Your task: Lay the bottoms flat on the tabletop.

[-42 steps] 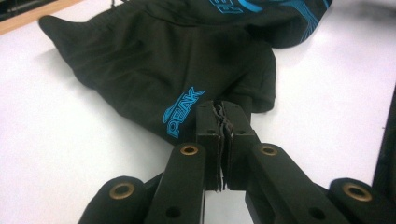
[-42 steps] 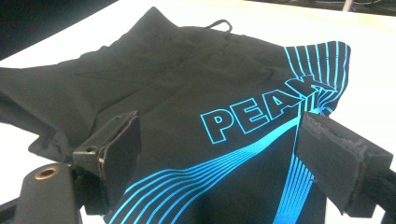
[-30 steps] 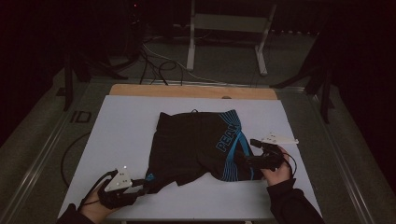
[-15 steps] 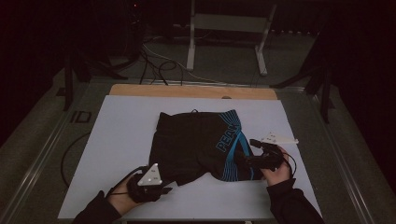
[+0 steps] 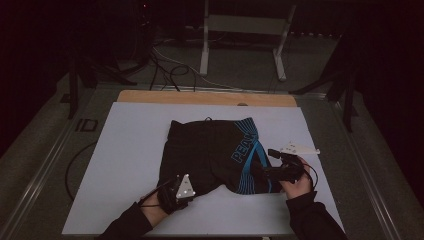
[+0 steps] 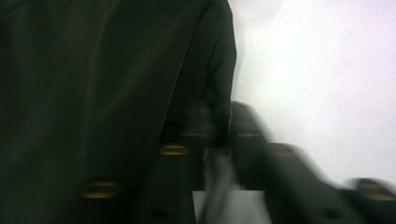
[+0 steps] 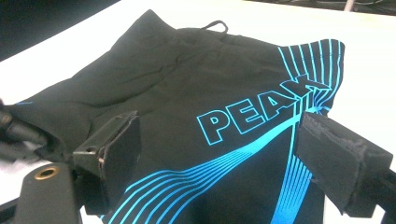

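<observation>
I see the black shorts lying flat on the white sheet that covers the desk, waistband away from me, with blue stripes and the word PEAK down the leg on my right.

At the near hem of that striped leg sits my right gripper. In the right gripper view its jaws stand spread wide, one on each side of the striped cloth, which lies between and below them; neither pad presses on the fabric there, and I cannot tell whether they touch it.

My left gripper is at the near hem of the other leg of the shorts, on the plain black side. The left gripper view is blurred: the dark cloth fills the frame's left, its edge running down to the jaw tips. The jaws look close together at that hem, but I cannot tell whether they are pinching it.

Both hands come in just beyond the near edge of the shorts.
</observation>
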A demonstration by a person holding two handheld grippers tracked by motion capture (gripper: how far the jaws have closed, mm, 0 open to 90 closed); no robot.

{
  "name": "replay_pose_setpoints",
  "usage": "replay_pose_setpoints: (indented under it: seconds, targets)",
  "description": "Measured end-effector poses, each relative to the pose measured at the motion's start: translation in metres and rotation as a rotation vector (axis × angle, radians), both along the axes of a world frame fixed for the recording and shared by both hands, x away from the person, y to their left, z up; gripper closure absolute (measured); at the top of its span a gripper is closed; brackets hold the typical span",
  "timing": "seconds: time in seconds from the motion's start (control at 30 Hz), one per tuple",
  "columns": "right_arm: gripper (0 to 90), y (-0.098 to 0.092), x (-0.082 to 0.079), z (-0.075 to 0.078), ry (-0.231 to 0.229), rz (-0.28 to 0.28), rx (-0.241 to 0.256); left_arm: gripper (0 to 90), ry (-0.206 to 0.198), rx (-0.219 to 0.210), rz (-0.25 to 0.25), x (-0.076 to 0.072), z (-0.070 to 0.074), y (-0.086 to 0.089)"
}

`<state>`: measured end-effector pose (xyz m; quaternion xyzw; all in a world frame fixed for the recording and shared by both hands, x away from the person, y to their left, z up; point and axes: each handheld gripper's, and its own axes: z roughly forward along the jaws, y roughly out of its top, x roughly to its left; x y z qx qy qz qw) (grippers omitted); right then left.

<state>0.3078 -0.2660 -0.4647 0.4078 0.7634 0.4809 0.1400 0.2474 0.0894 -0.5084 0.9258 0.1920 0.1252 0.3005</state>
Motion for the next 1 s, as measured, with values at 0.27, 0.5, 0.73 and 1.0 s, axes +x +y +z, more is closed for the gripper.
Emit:
replay_pose_setpoints:
  seconds: [0.27,0.5,0.73,1.0]
  targets:
    - [15.0,0.000,0.000,0.001,0.000,-0.004,0.001,90.0,0.009,-0.184,-0.040,-0.007,0.047,-0.010]
    - [15.0,-0.002,-0.001,0.001,-0.005,-0.005,0.005,89.0,0.074,-0.318,-0.130,-0.020,0.072,-0.026]
    - [15.0,-0.004,-0.001,0.002,-0.002,-0.011,0.011,55.5,-0.005,-0.333,-0.157,-0.023,0.079,-0.015]
    - [15.0,-0.003,-0.002,0.002,-0.002,-0.008,0.011,26.7,-0.013,-0.335,-0.080,-0.005,0.071,0.017]
